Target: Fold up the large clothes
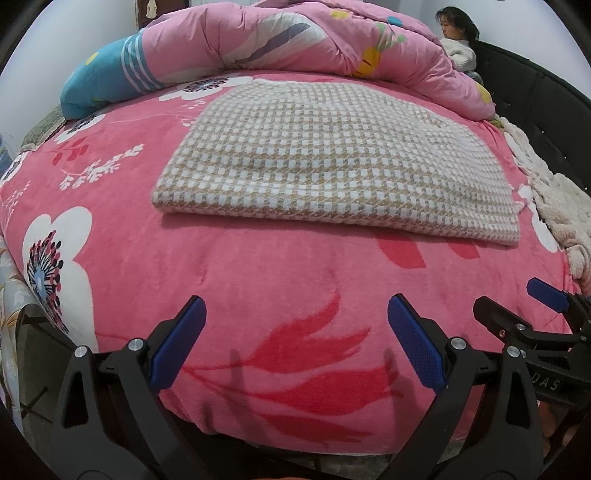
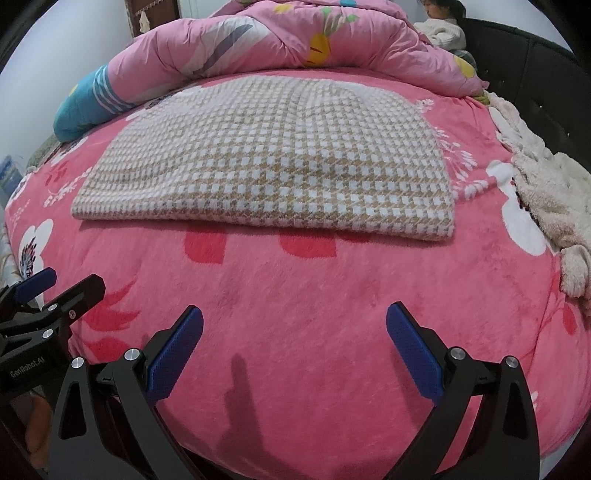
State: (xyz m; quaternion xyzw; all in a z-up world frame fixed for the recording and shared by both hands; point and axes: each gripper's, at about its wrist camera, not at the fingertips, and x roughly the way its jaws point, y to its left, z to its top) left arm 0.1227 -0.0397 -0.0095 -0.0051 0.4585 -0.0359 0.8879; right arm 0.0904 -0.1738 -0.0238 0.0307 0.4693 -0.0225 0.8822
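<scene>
A beige and white houndstooth garment (image 1: 332,162) lies folded into a flat rectangle on the pink floral bed blanket (image 1: 258,280); it also shows in the right wrist view (image 2: 273,166). My left gripper (image 1: 295,343) is open and empty, low over the blanket near the bed's front edge, well short of the garment. My right gripper (image 2: 295,347) is open and empty, beside the left one and equally short of the garment. The right gripper shows at the right in the left wrist view (image 1: 517,302), and the left gripper at the left in the right wrist view (image 2: 62,284).
A rolled pink quilt (image 1: 295,40) with a teal end lies along the far side of the bed. A cream fleece blanket (image 1: 554,206) is bunched along the right edge beside a dark headboard (image 1: 535,92). A person (image 1: 456,33) sits at the far right corner.
</scene>
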